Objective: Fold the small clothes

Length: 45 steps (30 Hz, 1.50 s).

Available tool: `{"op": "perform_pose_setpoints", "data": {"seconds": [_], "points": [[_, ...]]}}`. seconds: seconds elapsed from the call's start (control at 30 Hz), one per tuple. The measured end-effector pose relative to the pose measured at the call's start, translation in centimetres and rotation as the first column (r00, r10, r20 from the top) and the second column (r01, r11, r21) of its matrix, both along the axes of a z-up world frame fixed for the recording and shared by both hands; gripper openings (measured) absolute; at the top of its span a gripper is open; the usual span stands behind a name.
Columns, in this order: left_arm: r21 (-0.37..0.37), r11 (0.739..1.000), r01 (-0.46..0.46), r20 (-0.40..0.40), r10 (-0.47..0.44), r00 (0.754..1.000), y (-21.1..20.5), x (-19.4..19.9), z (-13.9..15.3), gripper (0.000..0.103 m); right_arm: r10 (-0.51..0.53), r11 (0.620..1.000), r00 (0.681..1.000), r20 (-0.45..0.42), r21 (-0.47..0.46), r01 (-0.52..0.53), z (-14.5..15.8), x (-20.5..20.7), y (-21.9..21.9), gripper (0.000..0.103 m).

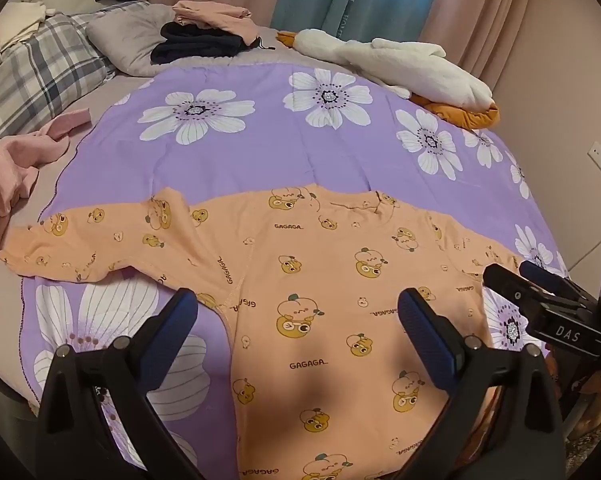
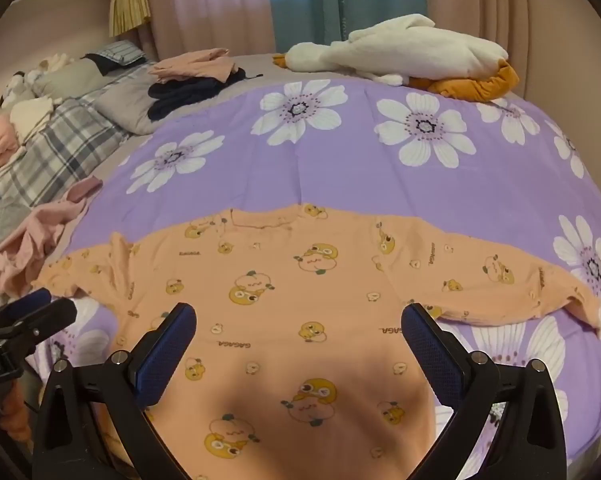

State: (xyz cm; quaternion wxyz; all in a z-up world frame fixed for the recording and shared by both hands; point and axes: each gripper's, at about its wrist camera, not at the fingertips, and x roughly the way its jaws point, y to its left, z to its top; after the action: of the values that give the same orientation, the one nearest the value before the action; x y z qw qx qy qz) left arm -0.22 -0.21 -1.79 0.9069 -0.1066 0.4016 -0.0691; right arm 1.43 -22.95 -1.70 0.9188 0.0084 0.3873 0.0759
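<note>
Left wrist view: an orange long-sleeved top (image 1: 340,300) printed with cartoon ducks is seen spread flat on a purple flowered sheet (image 1: 260,152) laid over the bed, its neckline at 12 o'clock, its hem toward 6 o'clock and its sleeves stretched out toward 9 and 3 o'clock, so that the long axis is set crosswise to both grippers. The left gripper (image 1: 298,320) is held wide open above the garment's left side with nothing between its blue pads, the left armpit seam lying just ahead of its left finger and the left sleeve running off toward 10 o'clock. The right gripper (image 1: 512,274) is glimpsed at 3 o'clock in this view.

From the right wrist view, the right gripper (image 2: 300,334) is likewise shown fully spread and empty over the body of the top, with the right sleeve trailing toward 2 o'clock and its cuff near the sheet's edge. Each sleeve is judged to lie nearer its own-side gripper, so the first fold inward would seem to fall to whichever side is taken first. No fold appears yet made. A plush goose (image 2: 400,48) and stacked clothes (image 2: 196,80) are left at the far side, well apart from the work.
</note>
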Motion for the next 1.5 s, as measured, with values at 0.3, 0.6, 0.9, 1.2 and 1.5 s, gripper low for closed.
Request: {"op": "perform_pose_setpoints", "data": {"seconds": [0.3, 0.6, 0.9, 1.2, 1.5], "points": [[0.006, 1.0, -0.01, -0.004, 0.01, 1.0, 0.2, 0.1, 0.1, 0.1, -0.003, 1.0, 1.0, -0.006, 0.002, 0.003, -0.5, 0.0, -0.3, 0.102], [0.01, 1.0, -0.005, 0.003, 0.005, 1.0, 0.6, -0.1, 0.4, 0.1, -0.013, 1.0, 1.0, 0.009, -0.019, 0.013, -0.2, -0.1, 0.0, 0.102], [0.007, 1.0, 0.013, -0.001, -0.013, 1.0, 0.2, -0.2, 0.3, 0.1, -0.014, 1.0, 1.0, -0.003, -0.006, 0.014, -0.2, -0.2, -0.2, 0.102], [0.005, 1.0, 0.012, -0.003, -0.012, 1.0, 0.2, -0.3, 0.3, 0.1, -0.022, 1.0, 1.0, 0.013, -0.018, 0.023, -0.2, -0.2, -0.4, 0.102], [0.004, 1.0, 0.025, -0.011, -0.025, 1.0, -0.2, -0.4, 0.3, 0.1, -0.024, 0.999, 0.999, 0.047, -0.025, 0.026, -0.1, -0.4, -0.4, 0.102]]}}
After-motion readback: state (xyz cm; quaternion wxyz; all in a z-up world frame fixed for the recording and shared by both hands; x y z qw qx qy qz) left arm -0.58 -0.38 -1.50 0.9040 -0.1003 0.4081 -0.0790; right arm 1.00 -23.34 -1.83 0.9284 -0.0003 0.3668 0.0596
